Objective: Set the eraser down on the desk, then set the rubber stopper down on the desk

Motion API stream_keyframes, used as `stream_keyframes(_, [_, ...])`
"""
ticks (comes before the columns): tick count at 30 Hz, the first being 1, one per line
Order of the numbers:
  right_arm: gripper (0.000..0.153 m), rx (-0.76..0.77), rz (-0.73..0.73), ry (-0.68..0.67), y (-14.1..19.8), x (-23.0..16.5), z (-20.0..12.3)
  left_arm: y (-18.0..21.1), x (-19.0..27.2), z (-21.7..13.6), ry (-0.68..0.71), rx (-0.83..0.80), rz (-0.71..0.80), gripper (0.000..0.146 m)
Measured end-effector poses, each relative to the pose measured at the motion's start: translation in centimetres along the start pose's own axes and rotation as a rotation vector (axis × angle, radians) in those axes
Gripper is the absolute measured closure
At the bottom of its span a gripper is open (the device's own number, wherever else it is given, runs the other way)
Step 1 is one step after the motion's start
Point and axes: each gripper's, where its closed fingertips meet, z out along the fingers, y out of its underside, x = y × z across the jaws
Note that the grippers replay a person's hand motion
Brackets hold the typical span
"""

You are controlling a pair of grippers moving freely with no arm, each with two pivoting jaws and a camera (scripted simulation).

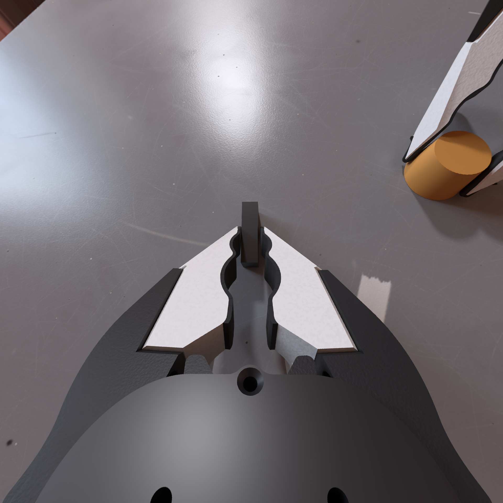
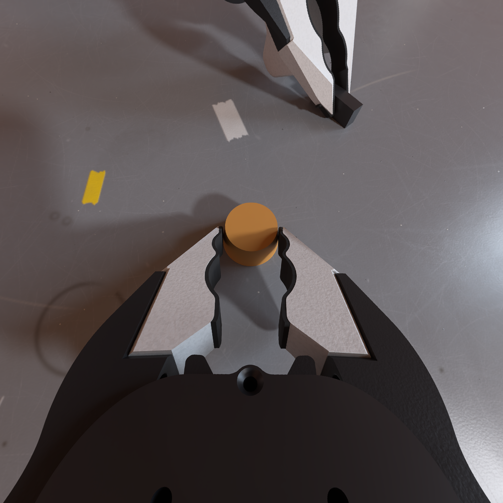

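My left gripper [image 1: 250, 231] is shut on a thin black eraser [image 1: 250, 215], which stands on edge between the fingertips, low over the grey desk [image 1: 163, 136]. In the right wrist view this gripper [image 2: 337, 106] comes down from the top right, and the eraser's [image 2: 349, 113] lower end is at or just above the desk [image 2: 381, 217]. My right gripper [image 2: 251, 231] is shut on an orange rubber stopper [image 2: 251, 217], a short cylinder. In the left wrist view the right gripper [image 1: 438, 174] holds the stopper [image 1: 462, 152] at the right; the stopper looks to rest on the desk.
A strip of white tape [image 2: 230, 119] lies on the desk between the two grippers and also shows in the left wrist view [image 1: 374, 296]. A strip of yellow tape [image 2: 94, 187] lies to the left. The desk's far left corner shows at top left [image 1: 11, 30].
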Motion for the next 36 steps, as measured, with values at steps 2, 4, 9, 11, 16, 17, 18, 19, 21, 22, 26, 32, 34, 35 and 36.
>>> stream_keyframes(2, [0.112,0.000,-0.001,0.001,0.0,0.0,0.0,0.0,-0.1,0.0,-0.009,0.000,0.001,0.130])
stream_keyframes(4, [0.112,0.000,0.000,0.000,0.0,0.0,0.0,0.0,-0.1,0.0,-0.018,0.001,0.005,0.129])
stream_keyframes(9, [0.112,0.000,-0.001,0.001,0.0,0.0,0.0,-0.2,-0.2,-0.2,-0.064,0.013,0.042,0.119])
stream_keyframes(11, [0.112,0.000,-0.002,0.002,0.0,0.0,0.0,-0.2,-0.2,-0.4,-0.079,0.024,0.058,0.114])
stream_keyframes(16, [0.112,0.001,-0.005,0.004,0.0,0.0,0.0,-0.4,-0.5,-1.0,-0.102,0.053,0.051,0.101])
stream_keyframes(17, [0.112,0.001,-0.005,0.004,0.0,0.0,0.0,-0.4,-0.6,-1.2,-0.103,0.061,0.046,0.100])
stream_keyframes(18, [0.112,0.001,-0.005,0.004,0.0,0.0,0.0,-0.5,-0.7,-1.4,-0.106,0.073,0.042,0.097])
stream_keyframes(19, [0.112,0.001,-0.005,0.004,0.0,0.0,0.0,-0.7,-0.9,-1.8,-0.115,0.090,0.040,0.096])
stream_keyframes(21, [0.112,0.000,-0.003,0.002,0.0,0.0,0.0,-1.3,-1.4,-2.6,-0.134,0.135,0.028,0.093])
stream_keyframes(22, [0.112,0.000,-0.001,0.001,0.0,0.0,0.0,-1.7,-1.7,-3.0,-0.147,0.164,0.015,0.090])
stream_keyframes(26, [0.112,0.000,0.000,0.000,0.0,0.0,0.0,-3.2,-2.4,-4.5,-0.209,0.277,0.027,0.091])
stream_keyframes(32, [0.112,0.000,0.001,-0.001,0.0,0.0,0.0,-3.1,-2.1,-4.7,-0.192,0.277,0.056,0.092])
stream_keyframes(34, [0.112,0.000,0.001,-0.001,0.0,0.0,0.0,-2.7,-1.8,-4.3,-0.168,0.249,0.060,0.092])
stream_keyframes(35, [0.112,0.000,0.001,-0.001,0.0,0.0,0.0,-2.4,-1.7,-4.1,-0.160,0.226,0.065,0.092])
stream_keyframes(36, [0.112,0.000,0.001,-0.001,0.0,0.0,0.0,-2.1,-1.8,-3.9,-0.161,0.206,0.073,0.092])
